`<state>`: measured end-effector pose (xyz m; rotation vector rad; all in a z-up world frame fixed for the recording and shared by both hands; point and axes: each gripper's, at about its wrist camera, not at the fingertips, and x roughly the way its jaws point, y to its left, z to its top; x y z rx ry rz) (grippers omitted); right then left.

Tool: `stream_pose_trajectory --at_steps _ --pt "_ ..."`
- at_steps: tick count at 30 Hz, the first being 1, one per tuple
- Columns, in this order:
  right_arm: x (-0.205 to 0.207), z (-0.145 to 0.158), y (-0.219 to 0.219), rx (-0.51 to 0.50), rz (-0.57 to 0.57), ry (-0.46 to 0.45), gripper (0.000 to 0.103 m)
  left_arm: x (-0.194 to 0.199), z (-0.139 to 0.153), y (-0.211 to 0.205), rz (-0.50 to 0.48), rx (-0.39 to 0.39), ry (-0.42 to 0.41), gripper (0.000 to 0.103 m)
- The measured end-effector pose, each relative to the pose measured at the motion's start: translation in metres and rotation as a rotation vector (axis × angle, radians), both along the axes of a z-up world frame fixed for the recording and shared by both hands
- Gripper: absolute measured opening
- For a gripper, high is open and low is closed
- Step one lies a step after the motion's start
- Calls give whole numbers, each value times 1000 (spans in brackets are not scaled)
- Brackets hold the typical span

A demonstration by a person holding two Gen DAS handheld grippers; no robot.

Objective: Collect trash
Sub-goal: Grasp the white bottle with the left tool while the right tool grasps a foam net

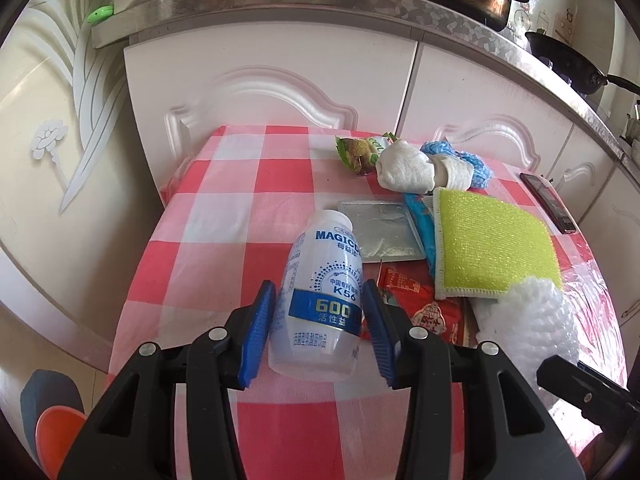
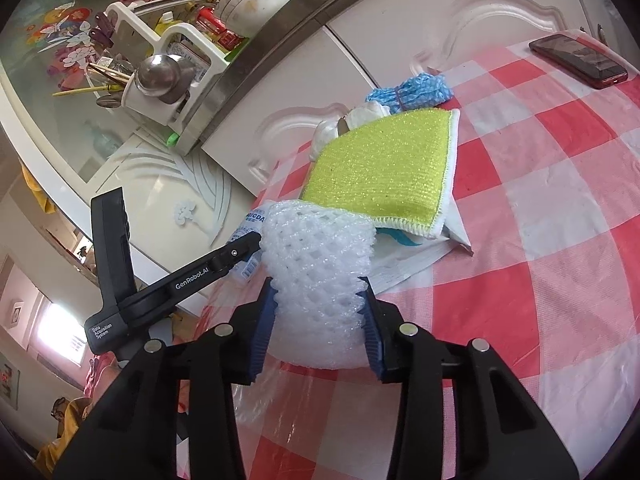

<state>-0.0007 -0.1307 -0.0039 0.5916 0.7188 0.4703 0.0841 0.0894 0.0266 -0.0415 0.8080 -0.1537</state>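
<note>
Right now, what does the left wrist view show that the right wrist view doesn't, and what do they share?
Only the left wrist view: the left gripper shut on the white drink bottle, plus a silver foil packet, red wrapper and green snack wrapper.
Only the right wrist view: the right gripper pressing the white foam net, and a utensil rack on the counter.
Both: yellow-green sponge cloth, phone, blue netting, checked tablecloth.
</note>
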Motion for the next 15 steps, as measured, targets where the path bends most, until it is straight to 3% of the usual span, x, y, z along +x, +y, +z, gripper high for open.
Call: stream_pose_trajectory --at_steps 15 --pt "-15 3 5 63 54 -43 41 -73 22 29 33 -61 -46 46"
